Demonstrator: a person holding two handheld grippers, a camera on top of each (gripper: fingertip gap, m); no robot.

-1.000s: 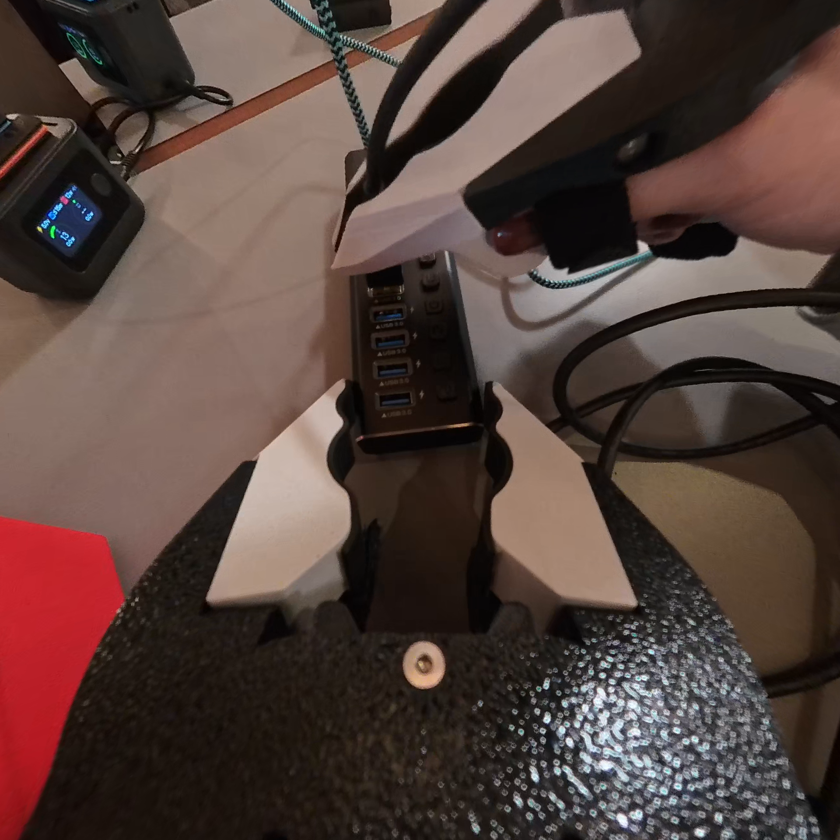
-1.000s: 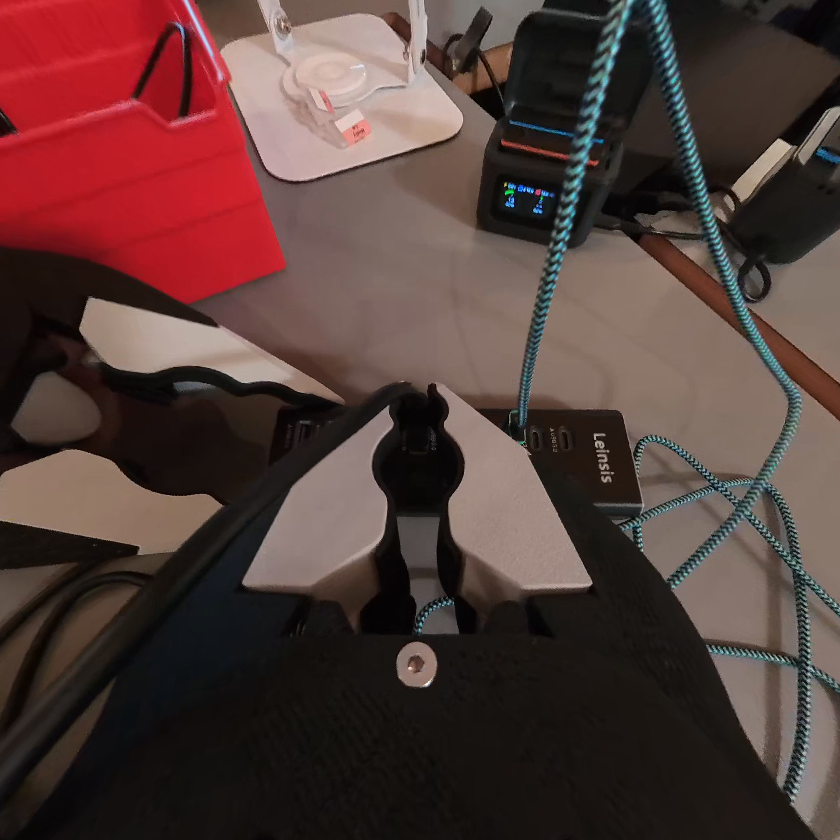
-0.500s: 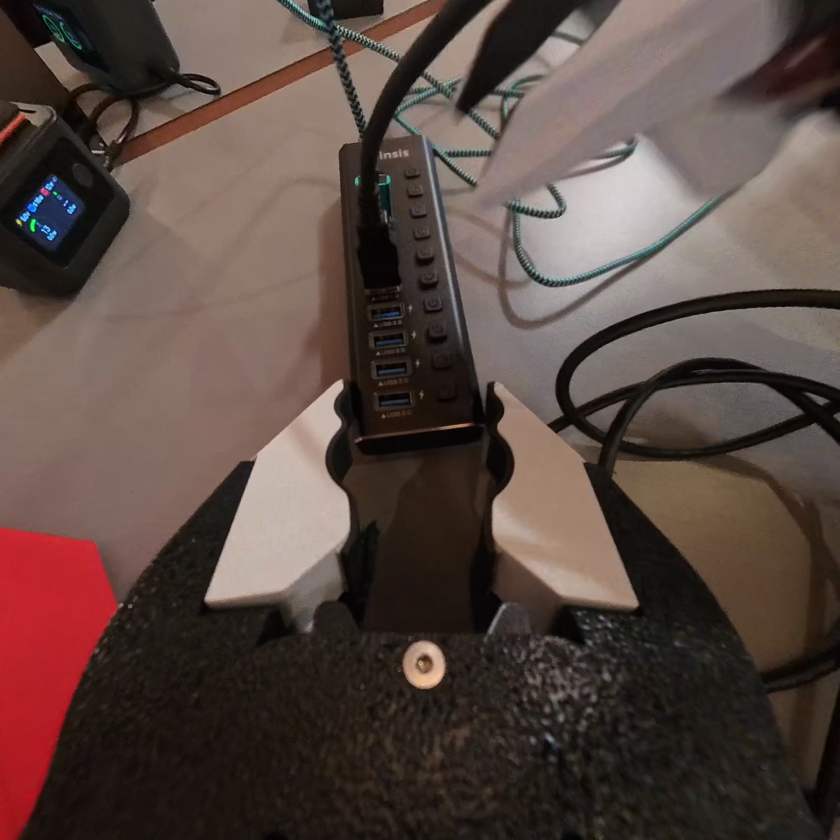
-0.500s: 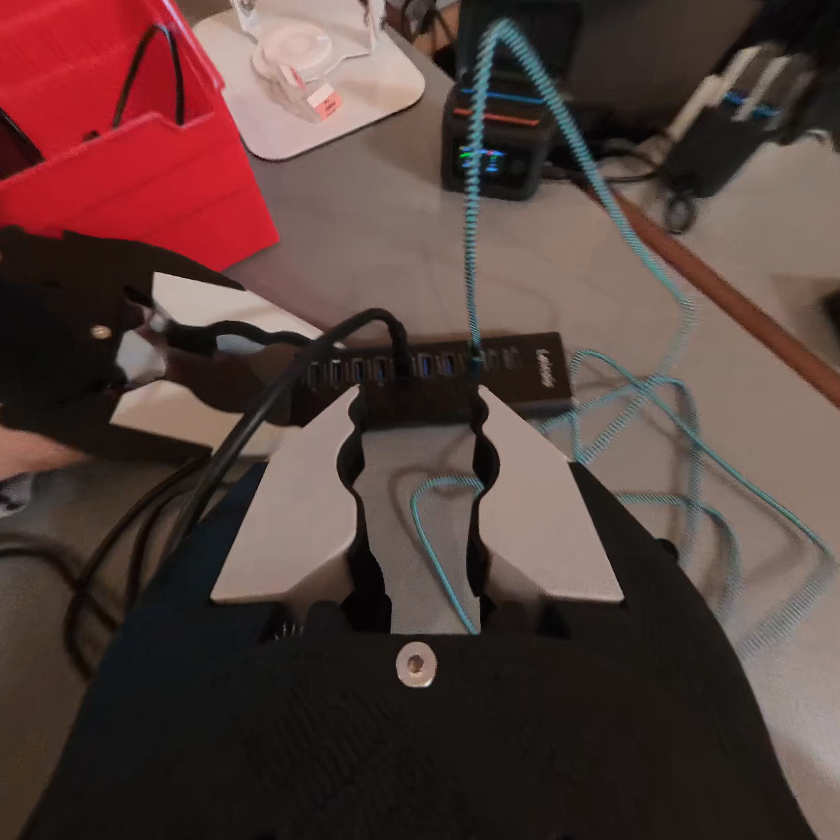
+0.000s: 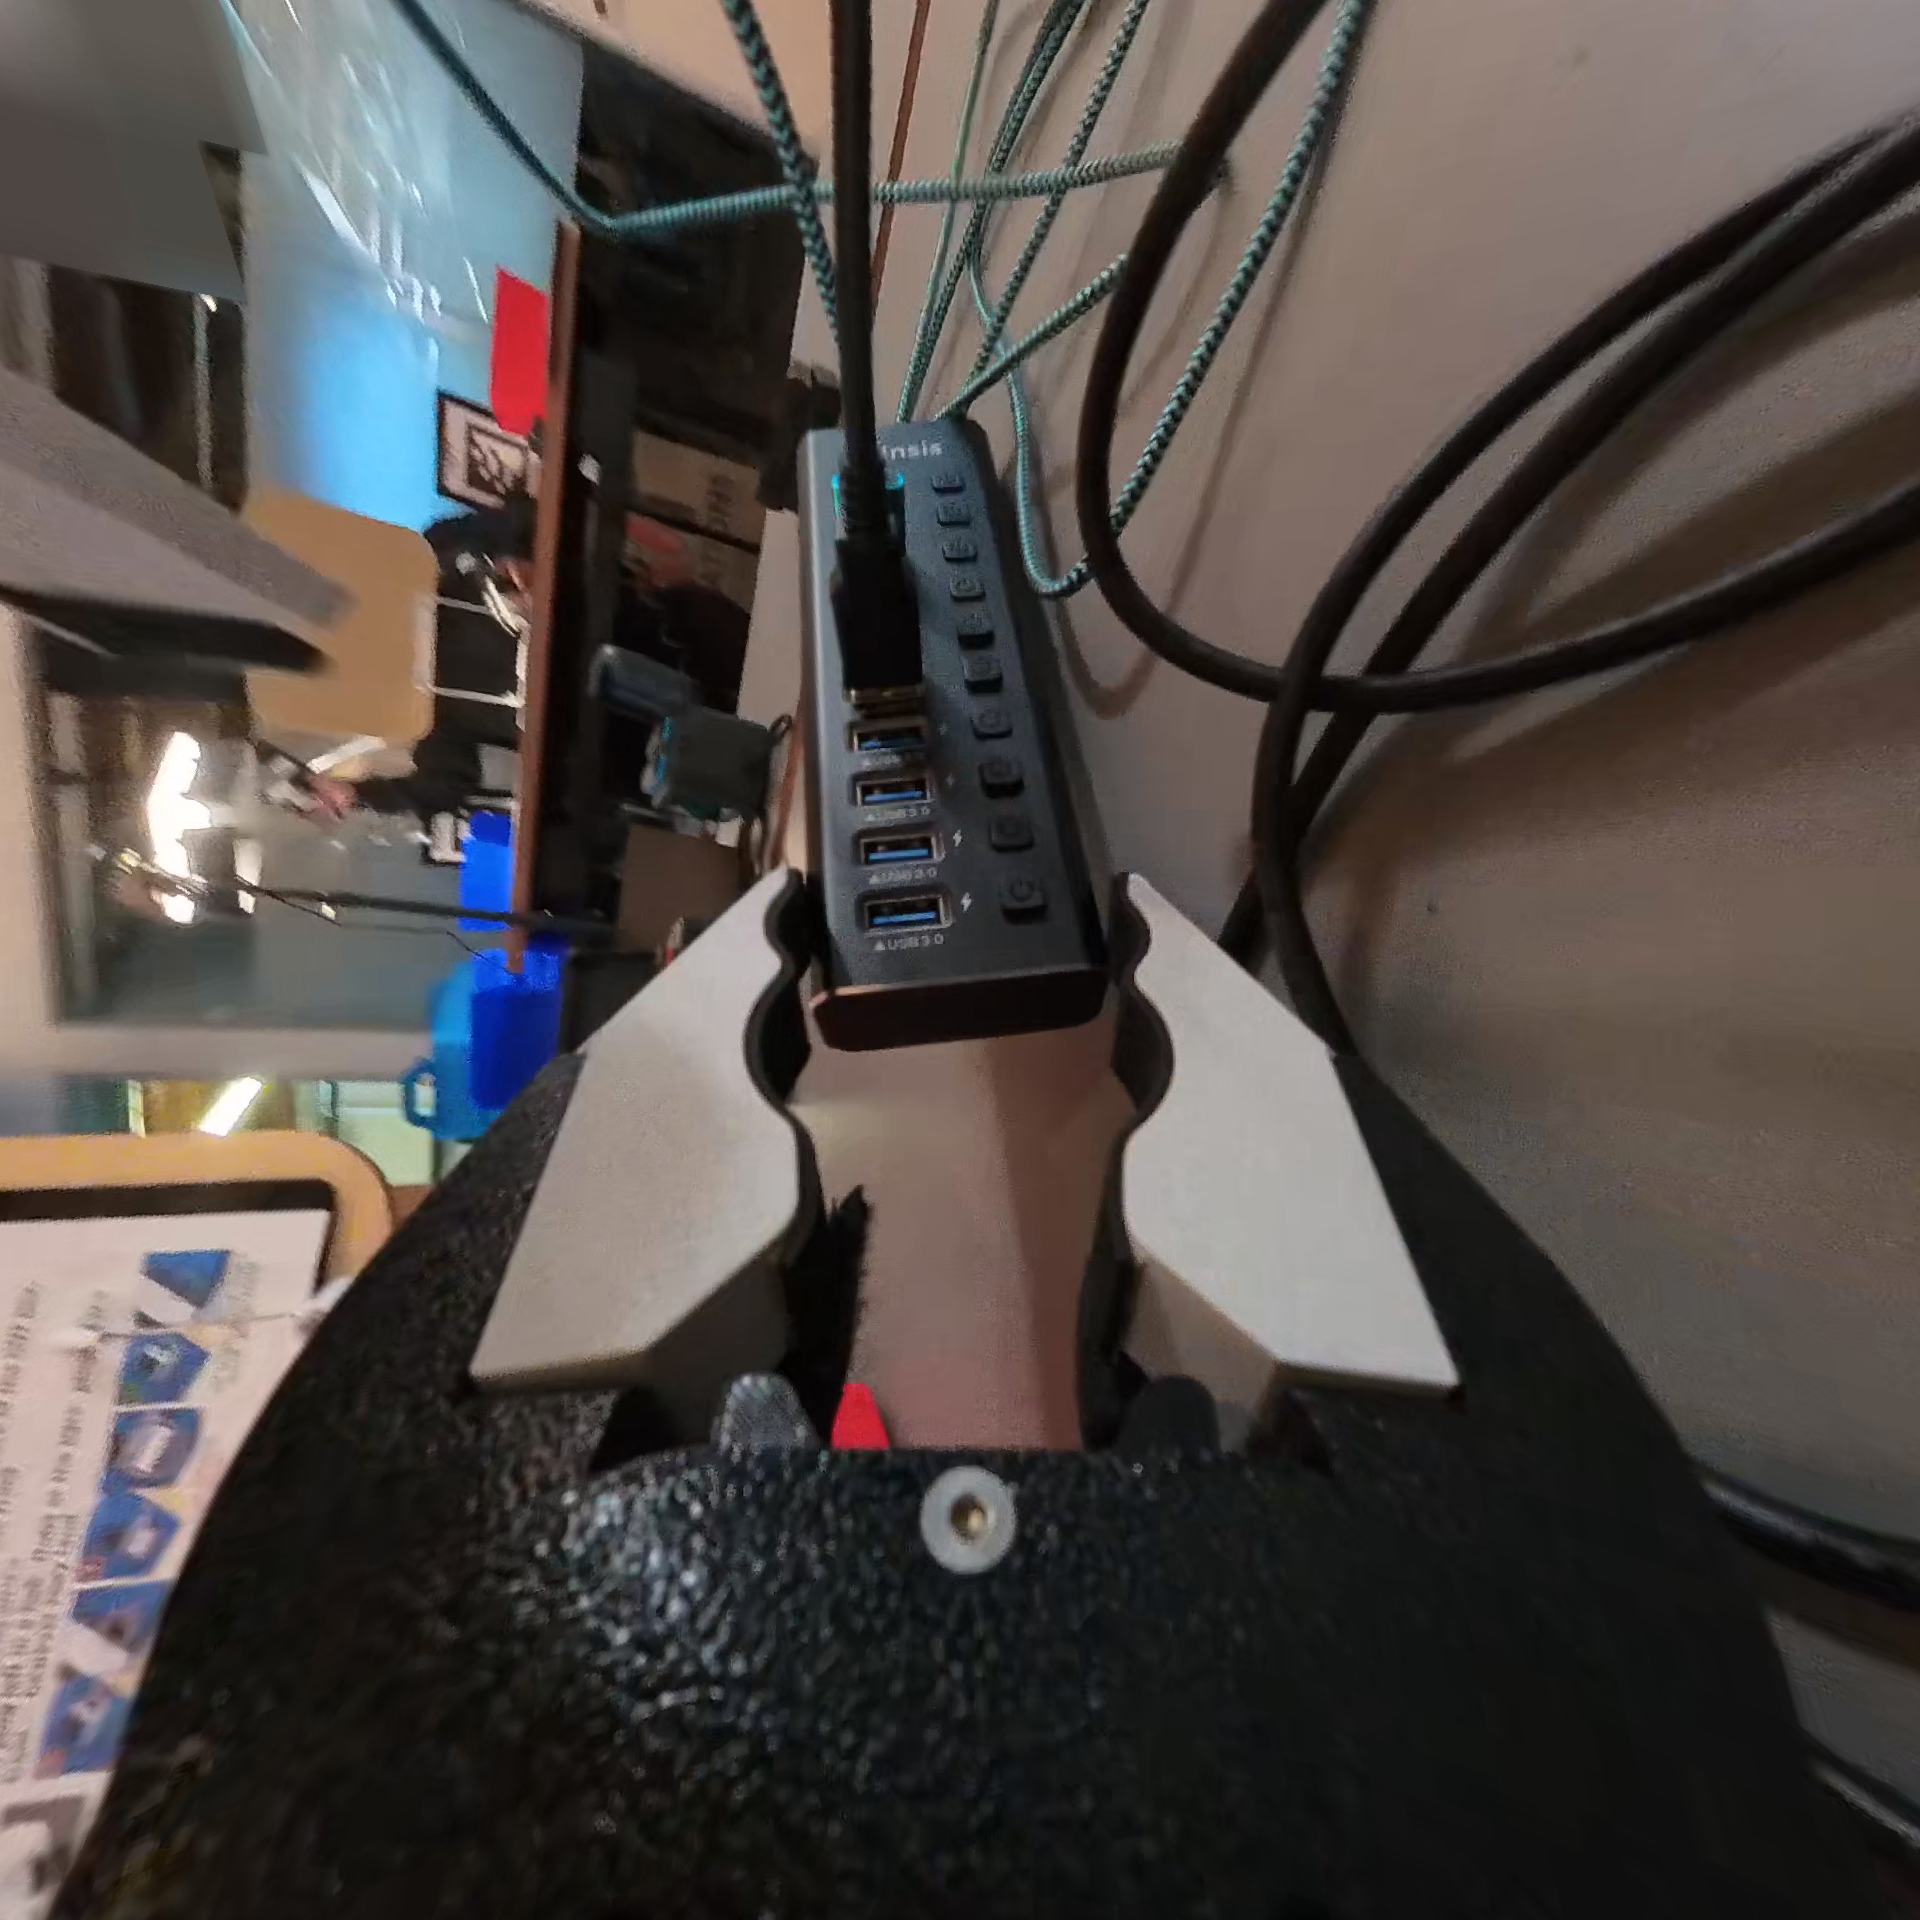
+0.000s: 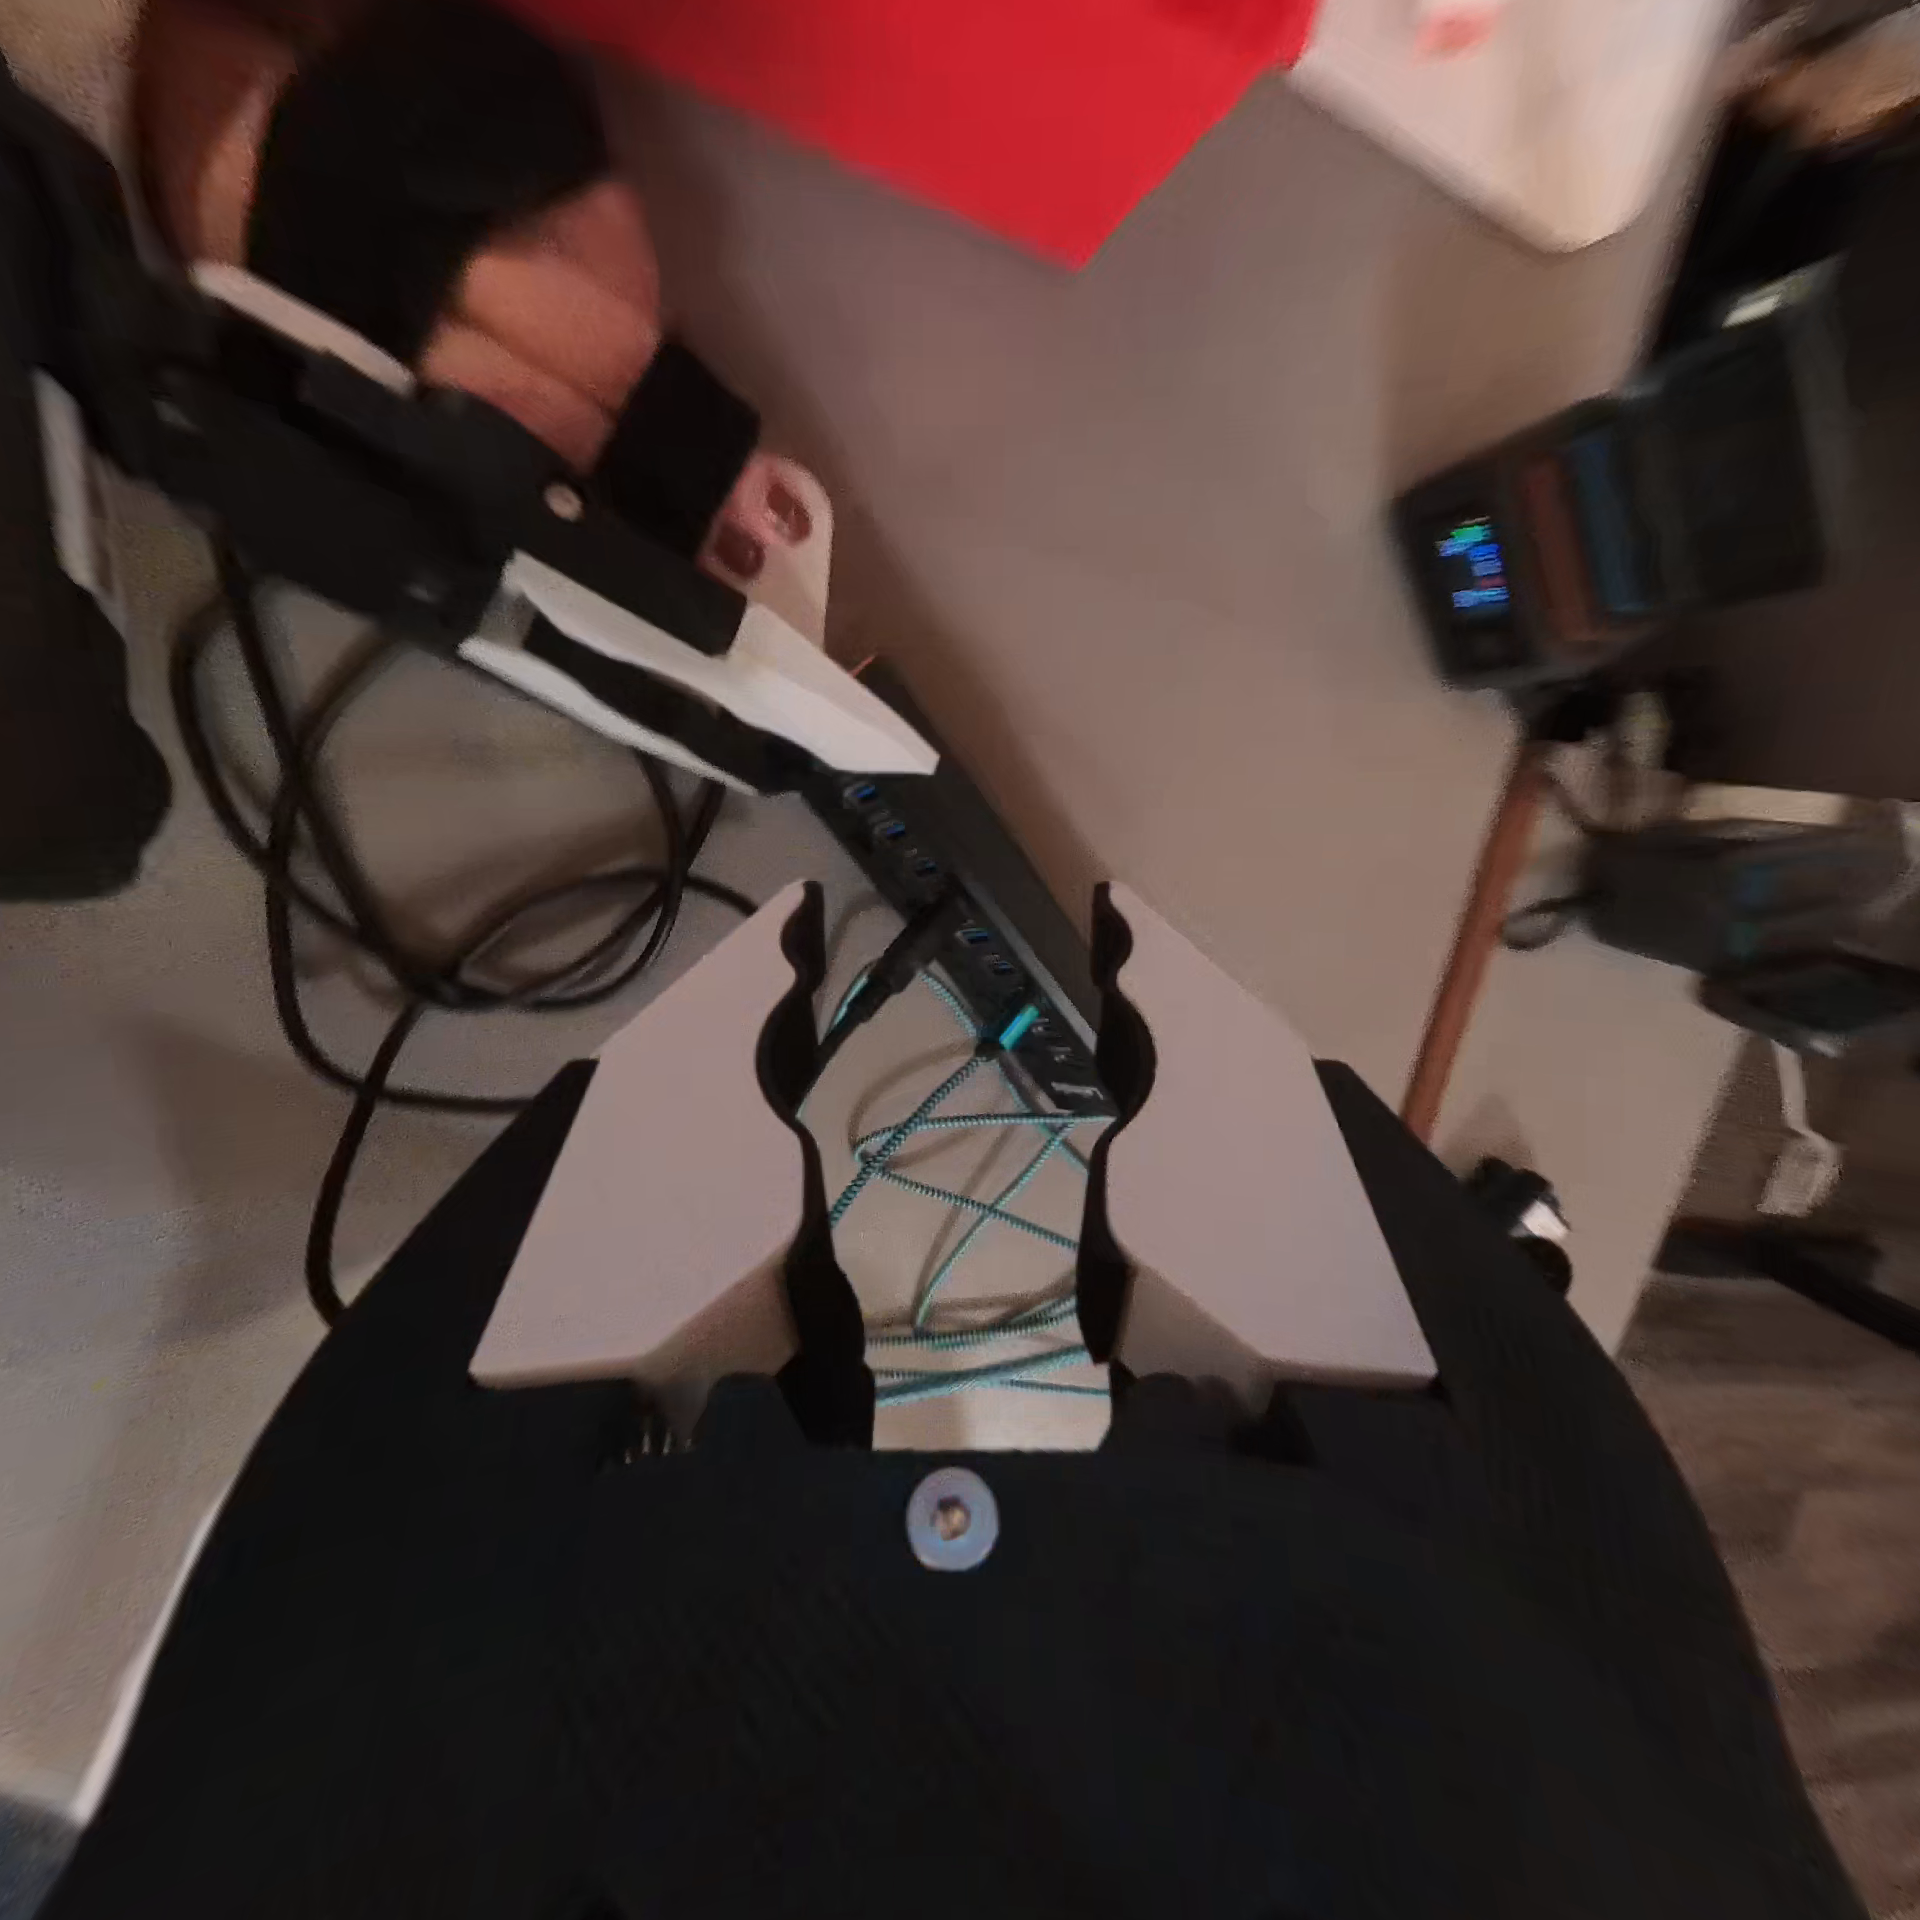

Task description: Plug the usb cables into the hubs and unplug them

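Note:
My left gripper (image 5: 958,904) is shut on the near end of the black USB hub (image 5: 940,790), one finger on each side. A black USB plug (image 5: 878,603) sits in a port midway along the hub. A teal braided cable (image 5: 790,135) goes into its far end. My right gripper (image 6: 953,894) is open and empty, hovering above the hub (image 6: 1029,935). Between its fingers I see the black plug (image 6: 899,961) and the teal plug (image 6: 1013,1029). The left gripper (image 6: 831,727) and the hand (image 6: 540,312) holding it show at upper left.
Black cable loops (image 5: 1351,582) lie right of the hub, and coils of the teal cable (image 6: 966,1195) lie under my right gripper. A red bin (image 6: 935,104) stands behind, and a dark power unit with a lit screen (image 6: 1538,561) at the right. Both views are rolled and blurred.
My right gripper let go of the black plug, opened and pulled back from the hub. My left gripper kept its grip and rolled, so the table now stands sideways in its view.

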